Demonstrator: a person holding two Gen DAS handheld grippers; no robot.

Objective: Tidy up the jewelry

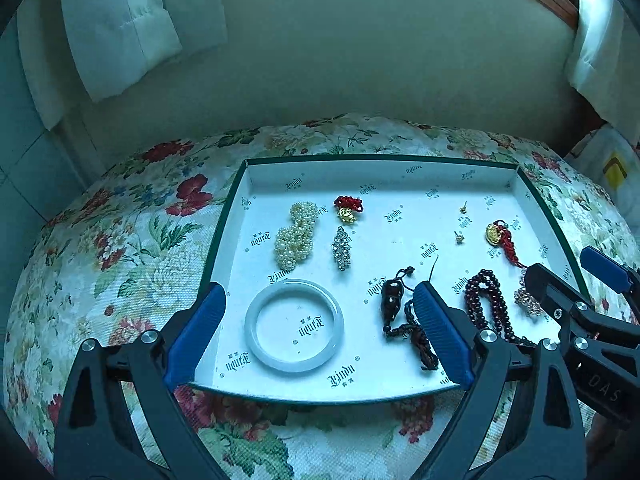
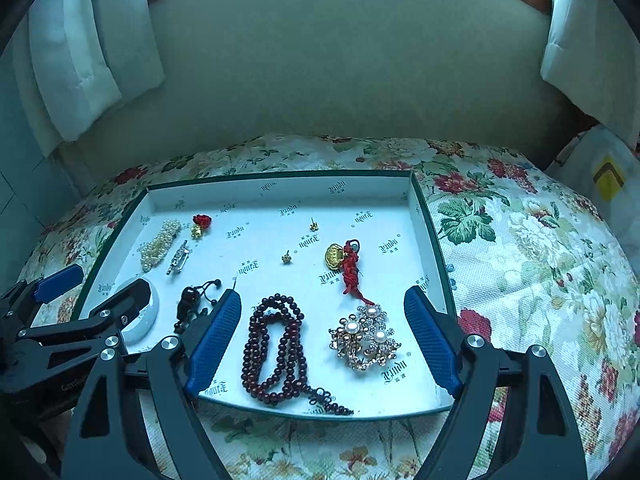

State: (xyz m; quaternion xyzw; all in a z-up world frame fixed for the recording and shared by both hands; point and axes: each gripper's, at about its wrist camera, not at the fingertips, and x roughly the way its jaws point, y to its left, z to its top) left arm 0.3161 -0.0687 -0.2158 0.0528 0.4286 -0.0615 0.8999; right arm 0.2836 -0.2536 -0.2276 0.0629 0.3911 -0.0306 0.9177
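A white tray with a dark green rim holds the jewelry. In the left wrist view my left gripper is open, with a pale jade bangle between its fingers. A pearl strand, a crystal brooch, a red-and-gold charm and a dark gourd pendant lie beyond. In the right wrist view my right gripper is open over dark red beads and a pearl flower brooch. A gold charm on red cord and two small ear studs lie further in.
The tray sits on a floral cloth over a rounded surface. A pale wall and white curtains stand behind. A white bag with a yellow mark is at the far right.
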